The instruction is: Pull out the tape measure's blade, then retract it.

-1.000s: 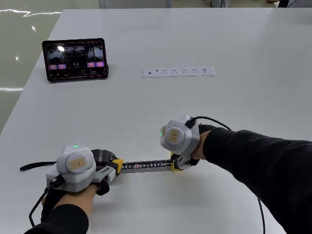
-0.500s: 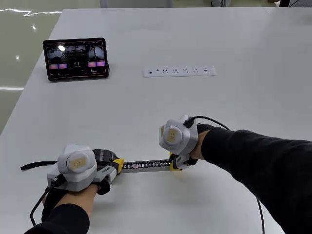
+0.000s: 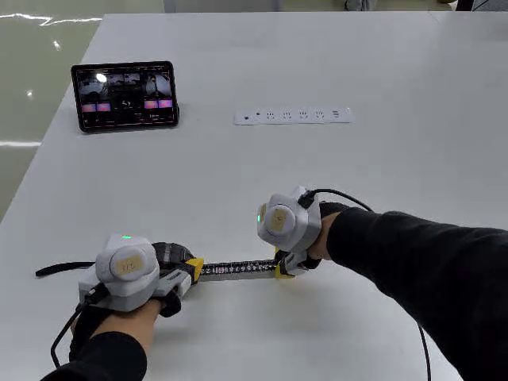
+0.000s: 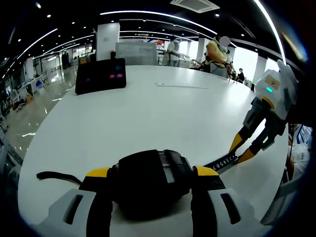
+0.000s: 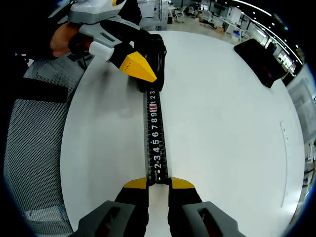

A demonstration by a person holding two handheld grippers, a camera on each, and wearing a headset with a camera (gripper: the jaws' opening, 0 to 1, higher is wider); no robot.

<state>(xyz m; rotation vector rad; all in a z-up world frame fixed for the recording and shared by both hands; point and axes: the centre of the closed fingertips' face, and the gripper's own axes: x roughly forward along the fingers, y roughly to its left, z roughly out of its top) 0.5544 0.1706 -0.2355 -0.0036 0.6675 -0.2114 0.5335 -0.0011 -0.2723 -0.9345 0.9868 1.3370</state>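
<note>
- at the near edge of a broad white workbench [image 3: 357, 63], a person works a compact black tape measure [image 3: 168, 254] with two hand-held tools.
- the left gripper [image 4: 150, 173], white-bodied with yellow-tipped black jaws, is clamped around the tape measure's case, one jaw on each flank, and pins it to the tabletop in front of the person's left hand.
- the right gripper [image 5: 159, 183], of the same make, is pinched tight on the tip of the narrow dark blade [image 5: 155, 133], which is printed with white numerals.
- the blade lies flat and straight on the surface between the two tools; the right gripper view shows a short run of numerals before the strip vanishes into the mouth of the case.
- a thin black strap [image 3: 59, 269] trails from the case to the left across the tabletop.
- well apart, toward the far side, a black tablet [image 3: 125, 95] with a lit screen stands propped, and a flat white power strip [image 3: 292, 116] lies to its right.
- progress, as judged: a short stretch of blade is out, so the pull has at least begun; a single moment cannot say whether the strip is heading out or home.
- left to do: the blade is not yet back inside the case, and its tip is not yet released.
</note>
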